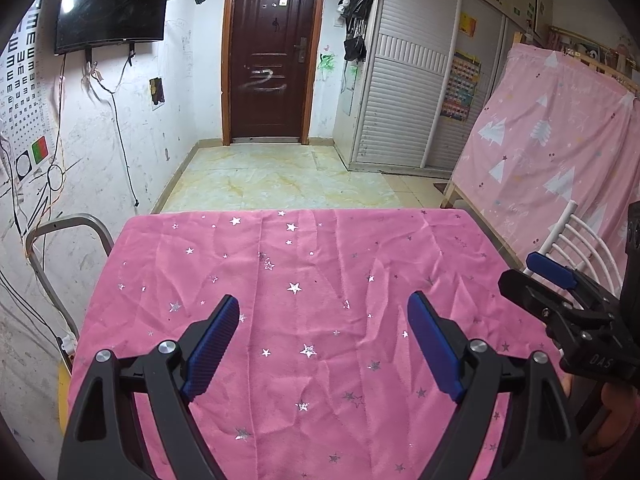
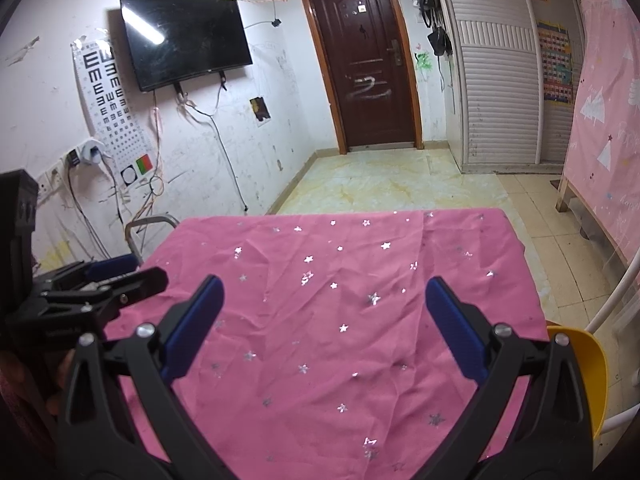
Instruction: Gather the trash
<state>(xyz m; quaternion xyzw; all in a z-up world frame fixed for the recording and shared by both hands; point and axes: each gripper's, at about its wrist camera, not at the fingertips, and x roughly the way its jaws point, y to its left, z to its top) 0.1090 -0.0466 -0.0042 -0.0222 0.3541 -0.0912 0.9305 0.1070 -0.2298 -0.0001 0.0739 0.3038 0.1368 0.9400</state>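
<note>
Above the pink-clothed bench, the left gripper and right gripper hover with jaws wide and empty; no trash shows on it, so locating some seems the next move.

Rows of "E" on the eye chart; "DAS" on the right tool.

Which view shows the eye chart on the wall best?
The right wrist view: the eye chart hangs nearly whole beside the TV, its rows readable. In the left wrist view it sits cut off at the picture's left edge, strongly warped.
</note>
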